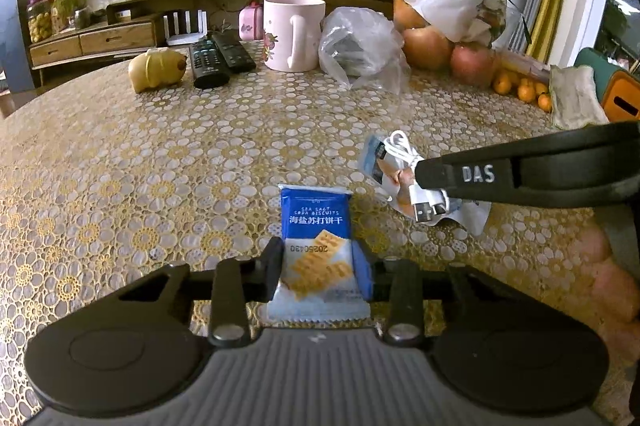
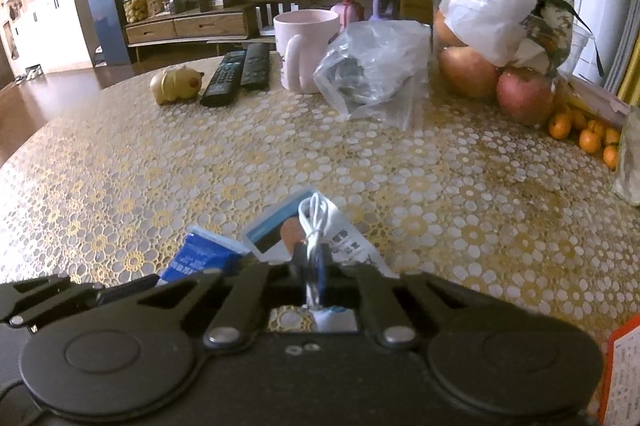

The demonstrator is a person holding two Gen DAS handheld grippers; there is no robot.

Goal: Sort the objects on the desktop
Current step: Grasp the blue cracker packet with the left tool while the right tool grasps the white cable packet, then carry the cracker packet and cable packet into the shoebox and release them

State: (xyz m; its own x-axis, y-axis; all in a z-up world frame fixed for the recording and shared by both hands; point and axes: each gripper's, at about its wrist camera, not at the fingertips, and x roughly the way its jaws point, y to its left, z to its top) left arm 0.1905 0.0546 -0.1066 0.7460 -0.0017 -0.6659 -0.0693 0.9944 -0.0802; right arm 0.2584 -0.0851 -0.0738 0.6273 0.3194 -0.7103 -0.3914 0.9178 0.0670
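Biscuit packet (image 1: 316, 238): clamped between left gripper (image 1: 318, 262) pads. White cable (image 2: 314, 222): pinched in right gripper (image 2: 311, 262), possibly snagging the wrapper (image 2: 352, 246) beneath; could drag it.

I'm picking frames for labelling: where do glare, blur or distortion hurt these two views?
Left wrist view: the window top left is blown out, the table edge bows from fisheye, the biscuit packet is sharp. Right wrist view: blown-out top left too, the cable slightly soft.

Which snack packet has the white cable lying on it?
The paler packet near the right gripper, not the blue biscuit packet. The coiled white cable lies on it.
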